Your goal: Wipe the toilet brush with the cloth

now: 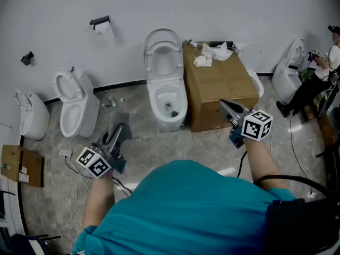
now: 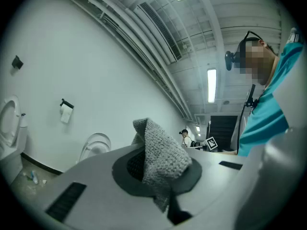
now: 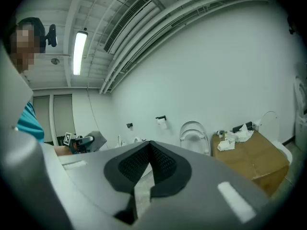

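Note:
My left gripper (image 2: 160, 178) is shut on a grey knitted cloth (image 2: 160, 152), which bunches up between the jaws and sticks out beyond them. In the head view the left gripper (image 1: 117, 132) hangs over the floor between the toilets, with the cloth (image 1: 122, 122) at its tip. At the near corner of the cardboard box (image 1: 220, 86) is my right gripper (image 1: 226, 106), pointing toward the wall. Seen in its own view, the right gripper (image 3: 148, 164) has its jaws closed with nothing between the pads. I can make out no toilet brush in any view.
A white toilet (image 1: 164, 84) with its lid raised stands ahead, against the box. Crumpled paper (image 1: 212, 52) lies on the box top. Two more toilets (image 1: 74, 102) stand at the left, small items (image 1: 111, 102) lie by the wall, and cables (image 1: 74, 169) trail over the floor. A person (image 1: 324, 68) sits far right.

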Available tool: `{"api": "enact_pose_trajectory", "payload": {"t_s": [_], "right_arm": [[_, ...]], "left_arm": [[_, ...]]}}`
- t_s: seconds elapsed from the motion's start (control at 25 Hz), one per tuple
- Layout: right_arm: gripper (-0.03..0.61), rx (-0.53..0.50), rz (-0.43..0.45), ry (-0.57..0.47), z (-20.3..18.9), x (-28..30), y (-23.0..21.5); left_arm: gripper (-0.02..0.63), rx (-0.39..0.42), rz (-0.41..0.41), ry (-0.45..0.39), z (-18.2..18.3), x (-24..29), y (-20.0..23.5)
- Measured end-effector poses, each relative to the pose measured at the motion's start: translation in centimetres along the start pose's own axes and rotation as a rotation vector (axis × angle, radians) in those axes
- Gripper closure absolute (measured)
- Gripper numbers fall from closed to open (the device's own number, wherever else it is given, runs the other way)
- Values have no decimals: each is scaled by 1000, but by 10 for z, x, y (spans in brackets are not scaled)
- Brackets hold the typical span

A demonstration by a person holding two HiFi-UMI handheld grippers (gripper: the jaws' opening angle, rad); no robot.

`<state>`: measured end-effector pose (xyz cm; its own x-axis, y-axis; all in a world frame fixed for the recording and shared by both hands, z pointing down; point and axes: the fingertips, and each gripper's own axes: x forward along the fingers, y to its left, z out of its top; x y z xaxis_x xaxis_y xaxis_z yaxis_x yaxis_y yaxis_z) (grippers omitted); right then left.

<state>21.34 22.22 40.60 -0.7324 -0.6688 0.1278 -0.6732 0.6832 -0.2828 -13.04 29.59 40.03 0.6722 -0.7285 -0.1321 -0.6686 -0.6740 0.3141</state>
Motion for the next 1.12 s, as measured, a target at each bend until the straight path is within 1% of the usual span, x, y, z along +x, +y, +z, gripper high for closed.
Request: {"api": "enact_pose_trajectory", "payload": {"t_s": [0.28,0.44,0.64,0.76,0.92,1.12], "right_arm": [[581,1,-4,-4,5,-11,-17],[581,-7,-3,-4,7,-19,-30],[581,44,31,-24,12,-33,-50],[580,49,43,-14,11,-43,-64],[580,40,61,3,10,-55,-84],[580,46,78,21,0,-56,-96]], "left_arm": [[601,14,-3,7,0,18,-12],[601,16,4,10,-6,30,-20],[601,22,16,16,-14,50,-34],[601,23,22,21,-20,68,-46],[601,5,33,18,-28,93,-59],[601,-21,39,38,-43,103,-66]]}}
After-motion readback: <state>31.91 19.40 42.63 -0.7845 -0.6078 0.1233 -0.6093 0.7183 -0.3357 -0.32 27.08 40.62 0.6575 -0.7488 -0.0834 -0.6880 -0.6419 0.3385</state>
